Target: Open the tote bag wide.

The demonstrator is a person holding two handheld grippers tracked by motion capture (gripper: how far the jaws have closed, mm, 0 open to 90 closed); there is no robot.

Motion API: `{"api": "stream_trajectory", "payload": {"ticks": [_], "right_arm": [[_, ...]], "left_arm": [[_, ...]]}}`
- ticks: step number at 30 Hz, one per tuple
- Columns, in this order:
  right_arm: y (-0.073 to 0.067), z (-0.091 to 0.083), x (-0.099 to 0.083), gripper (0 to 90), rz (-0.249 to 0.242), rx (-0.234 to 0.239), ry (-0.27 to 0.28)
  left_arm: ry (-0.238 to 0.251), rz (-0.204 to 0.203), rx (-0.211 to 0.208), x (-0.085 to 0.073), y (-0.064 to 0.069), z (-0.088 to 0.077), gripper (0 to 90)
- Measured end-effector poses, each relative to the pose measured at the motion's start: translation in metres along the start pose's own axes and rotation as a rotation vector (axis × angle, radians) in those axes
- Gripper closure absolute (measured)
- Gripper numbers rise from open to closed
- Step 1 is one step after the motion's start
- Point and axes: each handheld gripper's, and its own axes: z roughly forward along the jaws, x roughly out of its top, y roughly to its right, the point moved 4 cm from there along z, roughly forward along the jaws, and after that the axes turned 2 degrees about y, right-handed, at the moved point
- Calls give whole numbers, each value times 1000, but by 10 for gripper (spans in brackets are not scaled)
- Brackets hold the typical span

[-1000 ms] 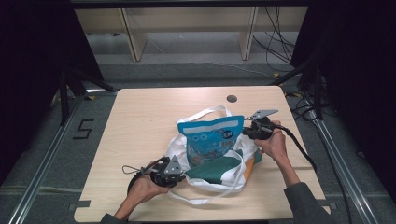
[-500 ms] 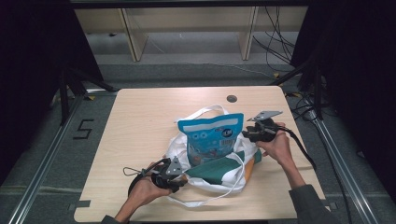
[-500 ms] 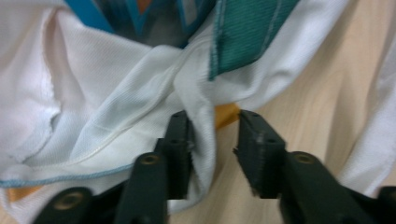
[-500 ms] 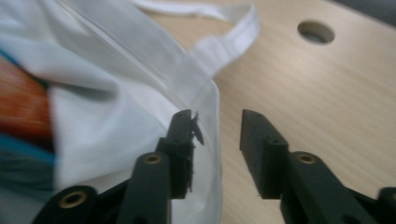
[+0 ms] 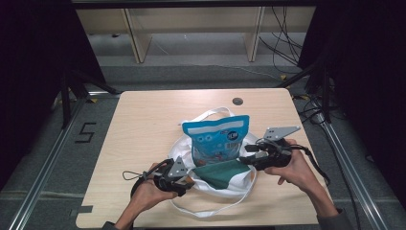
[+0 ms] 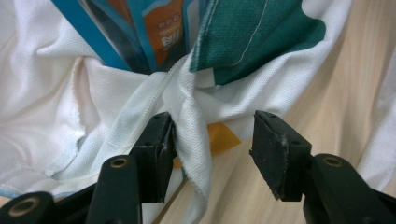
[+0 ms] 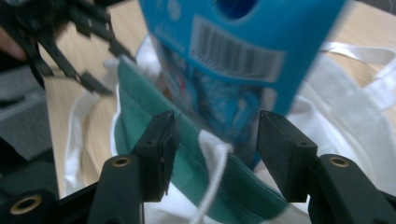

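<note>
Both hand-held grippers are standing with jaws apart, having just been opening: the left hand-held gripper (image 5: 184, 175) is letting a fold of the white-and-green cloth tote bag (image 5: 221, 173) hang loose between its pads, the cloth brushing one pad but not pinched, and the right hand-held gripper (image 5: 246, 155) is sitting at the bag's green rim with a white strap drooping between its open pads. The bag is lying near the front middle of the light wooden table (image 5: 143, 124), and the blue glossy plastic snack pouch (image 5: 216, 139) is standing upright in the bag's mouth, top half sticking out. Judgement: the step in hand is releasing the bag after loading the pouch. To do it well, the grippers should be backing straight away from the cloth so no fold or strap is snagging on a pad, and the pouch should not be getting nudged, since it looks liable to tip. Writing: a barcode is showing on the pouch in the right gripper view; the small print on the orange panel in the left gripper view is too blurred to read. A black "5" marking (image 5: 85, 132) is lying on the floor left of the table.
</note>
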Motion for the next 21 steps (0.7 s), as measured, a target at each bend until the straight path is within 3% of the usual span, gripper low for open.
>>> {"api": "stream_trajectory", "payload": {"ticks": [1, 3, 4, 5, 6, 7, 8, 9, 11, 15, 16, 18, 20, 21], "right_arm": [[0, 0, 0, 479, 0, 0, 0], [-3, 14, -6, 489, -26, -17, -71], [-3, 14, -6, 489, -26, -17, -71], [-3, 19, -9, 526, -43, -21, -84], [-3, 20, -14, 671, -73, -21, -110], [-3, 20, -14, 671, -73, -21, -110], [-5, 16, -18, 764, -103, -4, -118], [-5, 16, -18, 764, -103, -4, -118], [-14, 9, -27, 818, -153, 16, -137], [-23, 8, -41, 831, -149, -8, -183], [-25, 17, -53, 835, -142, -25, -208], [-25, 24, -60, 836, -157, -15, -237], [-28, 34, -72, 838, -99, -41, -296], [-26, 39, -75, 839, -132, -24, -283]], "left_arm": [[0, 0, 0, 0, 0, 0, 478], [17, -18, 5, -1, -3, -3, 486], [30, -35, -5, -1, -3, -5, 486], [40, -35, -9, 0, -4, -6, 493], [39, -36, -6, -1, -5, -6, 518], [39, -36, -6, -1, -5, -6, 532], [53, -42, -2, -1, -6, -4, 548], [53, -42, -2, -1, -6, -4, 566], [42, -20, 14, -1, -7, -4, 615], [44, -27, 20, -2, -8, -1, 684], [23, -24, 20, -6, -9, 5, 719], [6, -15, 19, -8, -9, 9, 736], [-10, -16, 14, -13, -9, 18, 763], [-19, -17, 7, -15, -10, 21, 775]]}}
